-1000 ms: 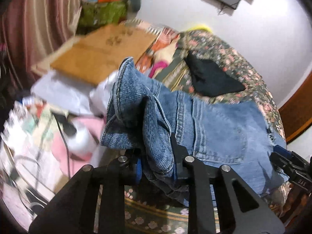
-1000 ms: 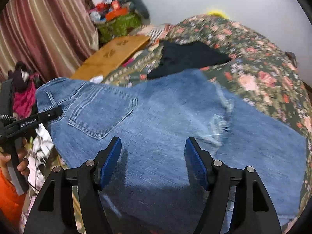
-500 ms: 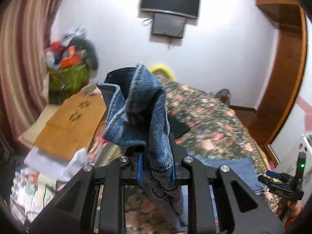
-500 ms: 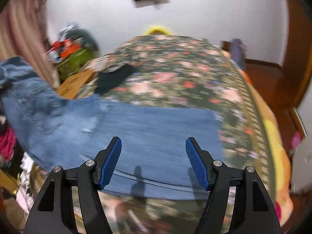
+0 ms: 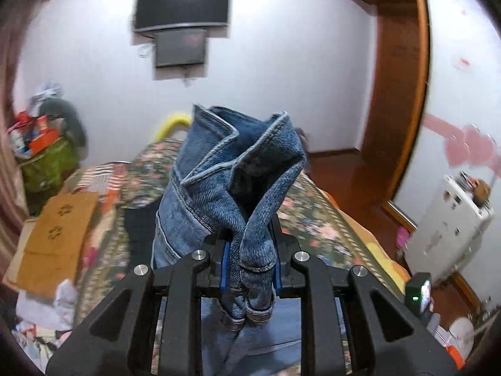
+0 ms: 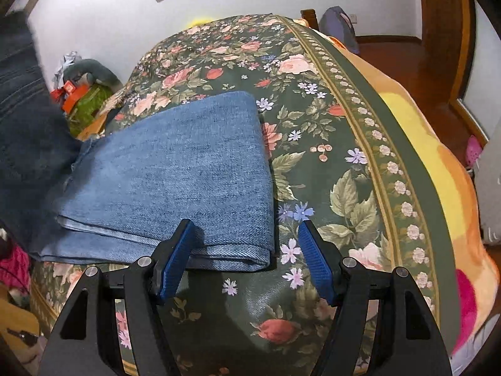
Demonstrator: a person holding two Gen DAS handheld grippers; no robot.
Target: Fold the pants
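Blue denim pants (image 5: 231, 188) are bunched in my left gripper (image 5: 249, 266), which is shut on the waistband and holds it up above the bed. In the right wrist view the pants' legs (image 6: 175, 175) lie flat on the floral bedspread (image 6: 328, 163), with the hem end toward me. The lifted part of the pants (image 6: 25, 109) hangs dark at the far left. My right gripper (image 6: 247, 263) is open and empty, low over the bed at the hem corner.
A black garment (image 5: 137, 222) and a brown cardboard sheet (image 5: 53, 241) lie left of the pants. A green bag of clutter (image 5: 40, 159) stands by the wall. Wooden floor (image 6: 416, 72) and a white appliance (image 5: 447, 228) are to the right of the bed.
My left gripper has lifted the waistband higher and tilted up toward the wall. My right gripper has moved right along the legs to the hem end, still open.
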